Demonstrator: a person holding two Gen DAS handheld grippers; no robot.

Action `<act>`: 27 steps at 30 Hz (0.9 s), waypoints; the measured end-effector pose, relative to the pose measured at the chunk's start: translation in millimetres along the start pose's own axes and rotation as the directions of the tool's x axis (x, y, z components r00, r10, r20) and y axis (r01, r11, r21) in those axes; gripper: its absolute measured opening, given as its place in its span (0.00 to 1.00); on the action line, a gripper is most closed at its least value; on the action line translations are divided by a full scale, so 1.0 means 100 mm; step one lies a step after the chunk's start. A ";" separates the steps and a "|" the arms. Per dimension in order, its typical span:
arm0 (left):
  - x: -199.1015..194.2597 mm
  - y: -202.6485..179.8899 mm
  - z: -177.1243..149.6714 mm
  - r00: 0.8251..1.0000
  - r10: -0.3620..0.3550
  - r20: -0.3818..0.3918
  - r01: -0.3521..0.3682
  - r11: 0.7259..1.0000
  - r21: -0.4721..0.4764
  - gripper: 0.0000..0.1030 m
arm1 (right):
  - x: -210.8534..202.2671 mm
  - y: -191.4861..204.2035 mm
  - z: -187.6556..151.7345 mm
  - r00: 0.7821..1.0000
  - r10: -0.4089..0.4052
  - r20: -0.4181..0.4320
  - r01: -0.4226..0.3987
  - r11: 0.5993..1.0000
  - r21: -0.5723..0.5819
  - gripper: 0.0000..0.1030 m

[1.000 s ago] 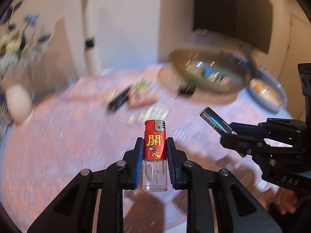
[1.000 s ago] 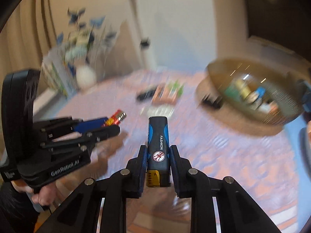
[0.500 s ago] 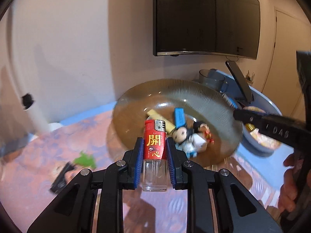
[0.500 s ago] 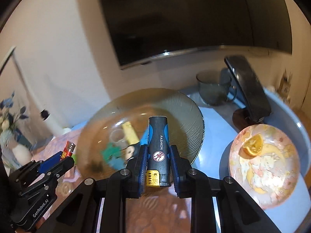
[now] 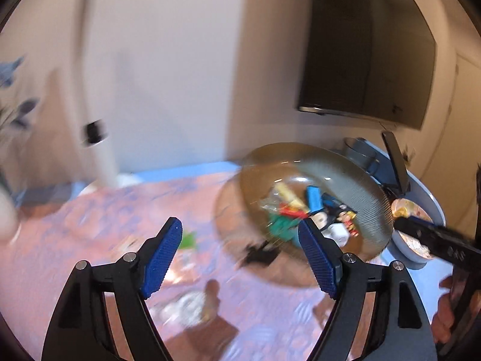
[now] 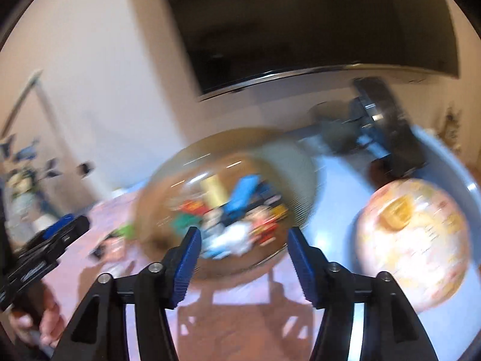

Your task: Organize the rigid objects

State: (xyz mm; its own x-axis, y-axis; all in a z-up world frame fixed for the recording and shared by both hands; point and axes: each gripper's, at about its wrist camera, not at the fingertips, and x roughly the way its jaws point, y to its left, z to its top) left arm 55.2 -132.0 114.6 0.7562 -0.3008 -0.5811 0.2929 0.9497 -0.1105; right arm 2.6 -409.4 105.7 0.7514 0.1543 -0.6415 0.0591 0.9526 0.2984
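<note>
Both views motion-blurred. Left gripper spread wide, nothing between its blue pads. Right gripper likewise wide and empty. Glass bowl sits ahead and to the right of the left gripper, directly ahead of the right one; it holds a mixed pile of small objects, among them a red lighter and a blue piece. Items too smeared in the right view to separate. Other small items remain on the pink tablecloth, just ahead of the left gripper. Floral plate ahead-right of the right gripper. Risk, as judged: the fast swing could carry a finger into the bowl rim and tip or slide it; blur suggests speed too high for a clean approach to the next item. Versus 0.5 s ago: left held the red lighter, right held a black-and-blue lighter; both now released, presumably into the bowl.
</note>
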 end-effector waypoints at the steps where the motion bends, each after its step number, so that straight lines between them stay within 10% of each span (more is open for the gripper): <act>1: -0.06 0.08 -0.04 1.000 0.022 -0.002 -0.023 1.000 -0.013 0.76 | -0.03 0.10 -0.06 0.999 0.046 -0.009 -0.046 0.999 -0.010 0.58; 4: -0.30 0.40 -0.29 0.996 0.085 -0.018 -0.086 0.994 -0.071 0.82 | -0.04 0.52 -0.31 0.986 0.157 -0.049 -0.161 0.984 -0.082 0.64; 6: -0.40 0.60 -0.49 0.991 0.128 -0.043 -0.132 0.986 -0.106 0.84 | 0.03 0.77 -0.50 0.981 0.176 -0.076 -0.184 0.975 -0.122 0.88; 12: -0.31 1.06 -1.13 0.948 0.278 -0.155 -0.297 0.947 -0.120 0.84 | 0.52 1.11 -0.99 0.975 0.117 -0.191 -0.154 0.969 -0.192 0.89; 27: -0.21 1.36 -1.28 0.969 0.116 -0.217 -0.178 0.939 -0.293 0.87 | 0.74 1.38 -1.16 0.960 0.006 -0.281 -0.108 0.932 -0.347 0.93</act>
State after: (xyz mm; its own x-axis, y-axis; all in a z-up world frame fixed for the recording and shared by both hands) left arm 4.3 14.8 8.8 0.6396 -0.1629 -0.7513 -0.0308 0.9711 -0.2368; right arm -9.6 -235.8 17.2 0.5371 0.2275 -0.8123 -0.2541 0.9619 0.1014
